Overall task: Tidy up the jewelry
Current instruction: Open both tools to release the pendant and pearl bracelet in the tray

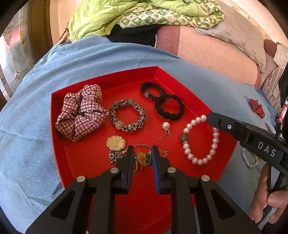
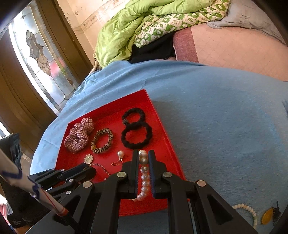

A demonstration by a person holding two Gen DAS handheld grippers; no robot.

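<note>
A red tray [image 1: 59, 136] lies on a blue cloth [image 1: 32, 126]. My left gripper [image 1: 143, 149] is down at the tray's near side, its jaws narrowly apart and shut on the fan-shaped pendant of a gold necklace [image 1: 144, 157]; the necklace's chain is bunched beside the fingers. My right gripper [image 2: 143, 153] is shut on a pearl bracelet [image 2: 144, 180], and pearls run down between its pads. From the left wrist view, the right gripper [image 1: 209, 117] pinches the far end of that pearl bracelet [image 1: 189, 154], whose loop lies on the tray's right side.
Also in the tray: plaid scrunchie [image 1: 81, 111], leopard scrunchie [image 1: 127, 115], two black hair ties [image 1: 169, 107], pearl charm [image 1: 165, 126], gold J medallion [image 1: 115, 143]. On the cloth right of it lie a white bead bracelet [image 1: 249, 158] and a red bow [image 1: 257, 108]. A green quilt [image 1: 108, 16] is behind.
</note>
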